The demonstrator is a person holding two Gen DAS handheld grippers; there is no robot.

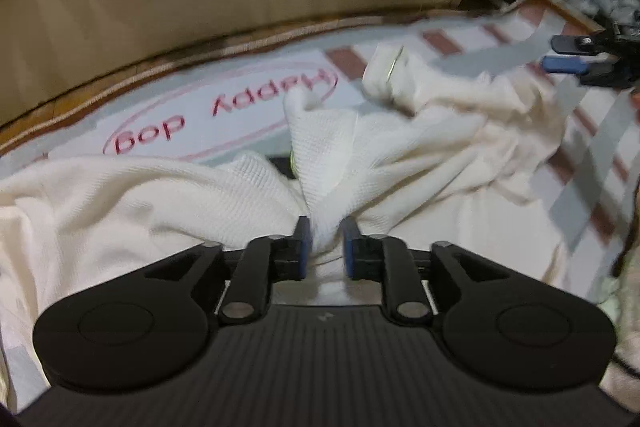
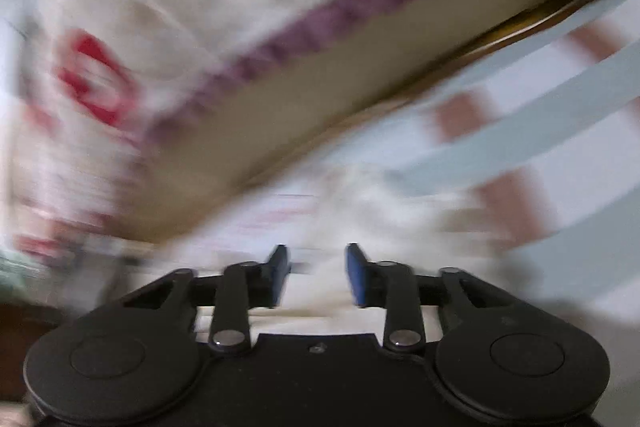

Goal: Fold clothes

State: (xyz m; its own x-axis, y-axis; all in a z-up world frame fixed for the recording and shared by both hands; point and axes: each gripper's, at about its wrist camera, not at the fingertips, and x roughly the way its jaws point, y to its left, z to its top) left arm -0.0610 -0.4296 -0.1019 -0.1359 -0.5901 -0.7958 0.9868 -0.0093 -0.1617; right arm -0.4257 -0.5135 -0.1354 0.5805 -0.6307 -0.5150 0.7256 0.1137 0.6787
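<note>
Left wrist view showed the left claw [image 1: 325, 227] with a bunched ridge of the cream garment [image 1: 400, 147] running up between its blue pads; the pads stood close against the cloth on both sides, and I judged them clamped on it, though lightly. The rest of the garment lay ahead of this claw and spread to both sides of it, crumpled, on a mat [image 1: 248, 83] with pink lettering and a plaid pattern. A rolled cuff or collar sat ahead and to the right.

The right claw [image 1: 568, 55] appeared far ahead and to the right of the left one, its pads a little apart. In the right wrist view, heavily blurred, the right claw [image 2: 318, 259] had its pads apart, with pale cloth below them; nothing was clearly pinched.

Judgement: the step in hand was spreading or arranging the garment, not yet a fold. The next move called for the right claw to take a second edge, then for both to draw the cloth flat.

Risk noted: a bunched grip may drag wrinkles along.
</note>
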